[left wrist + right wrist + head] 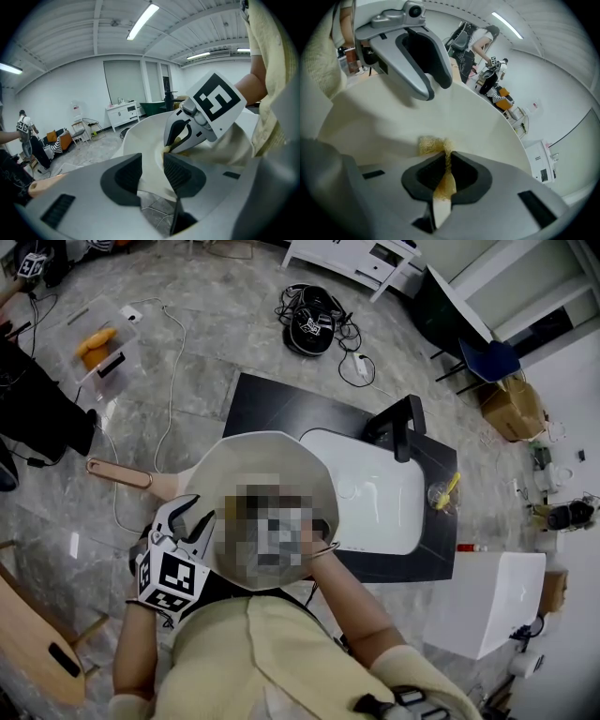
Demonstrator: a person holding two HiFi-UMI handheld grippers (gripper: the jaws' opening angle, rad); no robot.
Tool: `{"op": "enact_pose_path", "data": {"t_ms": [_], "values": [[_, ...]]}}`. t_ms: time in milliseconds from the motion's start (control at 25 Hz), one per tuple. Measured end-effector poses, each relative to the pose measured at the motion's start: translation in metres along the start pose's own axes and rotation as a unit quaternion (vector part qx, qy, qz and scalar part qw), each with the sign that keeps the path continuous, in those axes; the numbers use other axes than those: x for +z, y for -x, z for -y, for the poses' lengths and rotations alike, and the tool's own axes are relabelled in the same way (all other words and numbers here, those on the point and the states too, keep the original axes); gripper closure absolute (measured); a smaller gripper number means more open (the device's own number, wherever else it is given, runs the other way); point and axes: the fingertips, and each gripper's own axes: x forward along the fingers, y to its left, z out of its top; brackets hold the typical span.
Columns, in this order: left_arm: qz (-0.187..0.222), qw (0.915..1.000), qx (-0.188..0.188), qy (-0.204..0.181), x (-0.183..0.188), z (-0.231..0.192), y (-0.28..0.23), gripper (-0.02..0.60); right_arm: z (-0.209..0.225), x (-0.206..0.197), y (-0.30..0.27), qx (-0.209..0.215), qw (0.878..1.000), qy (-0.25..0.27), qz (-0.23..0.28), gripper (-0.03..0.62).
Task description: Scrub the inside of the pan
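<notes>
Pan [272, 457] in left gripper [152, 172], scrubber [432, 145] in right gripper [446, 169]

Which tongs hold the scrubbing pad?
The right tongs: shut on the yellow pad, held against the cream pan inside. The left tongs grip the pan's rim instead.

In the head view the pan [246, 460] hides the right gripper [446, 163] and part of the sink [386, 501]. Its jaws bury most of the scrubber [431, 144].
</notes>
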Motion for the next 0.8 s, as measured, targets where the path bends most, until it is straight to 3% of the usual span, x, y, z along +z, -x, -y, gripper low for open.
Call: {"op": "enact_pose_path", "data": {"t_ms": [440, 800], "values": [[-0.002, 1.0, 0.0, 0.003, 0.0, 0.002, 0.001, 0.433, -0.035, -0.012, 0.015, 0.092, 0.993, 0.065, -0.022, 0.549], [-0.001, 1.0, -0.001, 0.008, 0.0, 0.004, 0.001, 0.433, -0.051, -0.032, 0.026, 0.144, 0.985, 0.073, -0.061, 0.549]]}}
